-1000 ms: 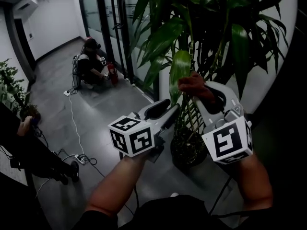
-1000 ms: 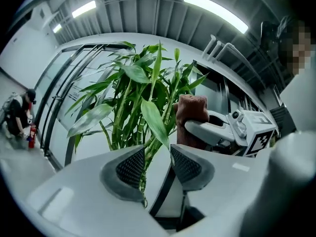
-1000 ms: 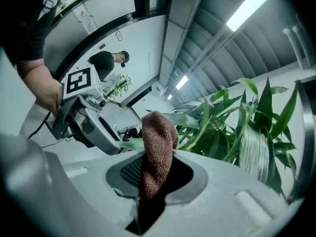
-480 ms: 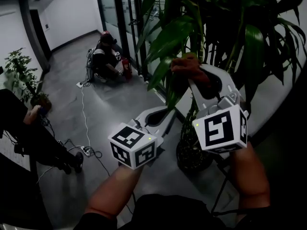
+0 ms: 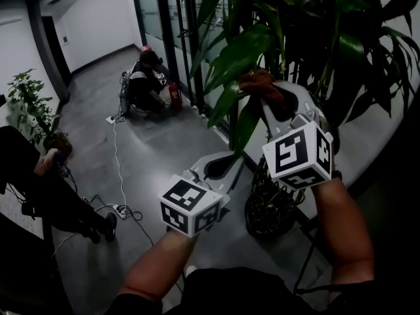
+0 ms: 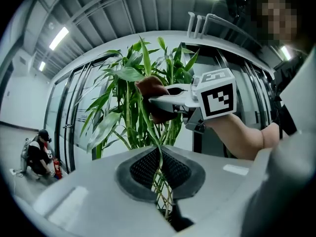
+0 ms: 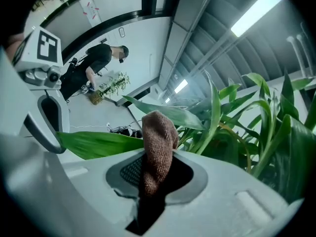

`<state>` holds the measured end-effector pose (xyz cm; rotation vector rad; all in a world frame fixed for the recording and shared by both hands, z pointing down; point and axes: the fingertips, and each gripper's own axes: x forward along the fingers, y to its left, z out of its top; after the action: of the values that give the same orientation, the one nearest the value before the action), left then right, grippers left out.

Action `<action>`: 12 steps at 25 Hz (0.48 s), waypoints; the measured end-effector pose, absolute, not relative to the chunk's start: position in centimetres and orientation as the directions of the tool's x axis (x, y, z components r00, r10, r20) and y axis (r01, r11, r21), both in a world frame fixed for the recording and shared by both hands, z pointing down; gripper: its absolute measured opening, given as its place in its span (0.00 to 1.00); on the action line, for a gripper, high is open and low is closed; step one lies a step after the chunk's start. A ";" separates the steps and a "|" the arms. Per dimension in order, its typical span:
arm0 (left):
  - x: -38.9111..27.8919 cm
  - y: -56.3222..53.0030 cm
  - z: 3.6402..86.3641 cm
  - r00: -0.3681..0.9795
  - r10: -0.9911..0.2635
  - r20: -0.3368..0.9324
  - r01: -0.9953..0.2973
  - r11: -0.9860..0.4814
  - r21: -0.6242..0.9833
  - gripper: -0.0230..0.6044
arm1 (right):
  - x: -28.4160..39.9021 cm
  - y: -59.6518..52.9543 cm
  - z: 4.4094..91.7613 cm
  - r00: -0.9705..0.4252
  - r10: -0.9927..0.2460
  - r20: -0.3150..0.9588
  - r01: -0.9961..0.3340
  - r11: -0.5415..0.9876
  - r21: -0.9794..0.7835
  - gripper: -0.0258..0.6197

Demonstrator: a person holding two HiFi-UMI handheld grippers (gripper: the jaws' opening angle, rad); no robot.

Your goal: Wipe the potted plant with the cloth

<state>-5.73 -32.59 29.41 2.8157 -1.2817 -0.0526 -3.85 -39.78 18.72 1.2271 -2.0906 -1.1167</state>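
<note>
Up at one o'clock in the head view, the right gripper (image 5: 268, 102) is clamped on the rust-brown knitted cloth (image 7: 158, 142) among the leaves of the tall green potted plant (image 5: 282, 38). At its seven o'clock, the left gripper (image 5: 233, 159) pinches a long drooping green leaf (image 5: 244, 125). Best to hold that leaf taut and stroke lightly toward the tip.

The potted plant (image 5: 289, 31) is standing on the floor at about one o'clock. Its tall stems are rising from a dark round pot (image 5: 262, 216), and its long glossy green leaves are spreading wide. One drooping leaf (image 5: 244, 120) is hanging toward six o'clock, with its thin lower end pinched in the left tool (image 5: 239, 156). The cloth (image 5: 256, 83), brown and knitted, is sitting bunched in the clamped right tool (image 5: 265, 98), apparently resting against that leaf's upper part.
</note>
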 end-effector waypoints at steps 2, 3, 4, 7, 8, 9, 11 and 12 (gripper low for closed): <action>-5.8 -32.5 29.6 0.691 -0.722 -0.001 -0.721 -0.690 0.069 0.06 | -4.3 -39.6 19.5 -0.477 -0.879 0.010 -0.486 0.273 0.830 0.14; -5.9 -32.4 29.8 0.710 -0.705 0.003 -0.703 -0.707 0.077 0.06 | -4.5 -39.4 19.9 -0.469 -0.883 0.018 -0.481 0.272 0.834 0.14; -6.0 -32.3 30.0 0.724 -0.690 0.004 -0.688 -0.721 0.084 0.06 | -4.8 -39.3 20.3 -0.463 -0.886 0.026 -0.473 0.272 0.838 0.14; -6.1 -32.6 30.4 0.751 -0.660 0.007 -0.658 -0.747 0.094 0.06 | -5.8 -39.0 21.7 -0.467 -0.882 0.065 -0.452 0.301 0.840 0.14; -6.1 -32.7 30.5 0.759 -0.651 0.010 -0.649 -0.755 0.094 0.06 | -6.0 -38.9 22.2 -0.474 -0.877 0.084 -0.450 0.322 0.833 0.14; -6.1 -32.8 30.6 0.766 -0.642 0.011 -0.640 -0.762 0.095 0.06 | -6.3 -38.7 22.7 -0.481 -0.870 0.103 -0.449 0.346 0.824 0.14; -6.2 -32.9 30.7 0.780 -0.626 0.012 -0.624 -0.775 0.099 0.06 | -6.7 -38.3 23.6 -0.492 -0.860 0.137 -0.445 0.384 0.809 0.14; -6.3 -32.9 30.8 0.786 -0.618 0.015 -0.616 -0.781 0.099 0.06 | -6.9 -38.1 24.1 -0.493 -0.857 0.153 -0.441 0.397 0.805 0.14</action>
<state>-6.26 -32.92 30.83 2.8753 -0.9960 -0.0277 -6.88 -38.14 24.05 1.1038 -2.0958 -0.9656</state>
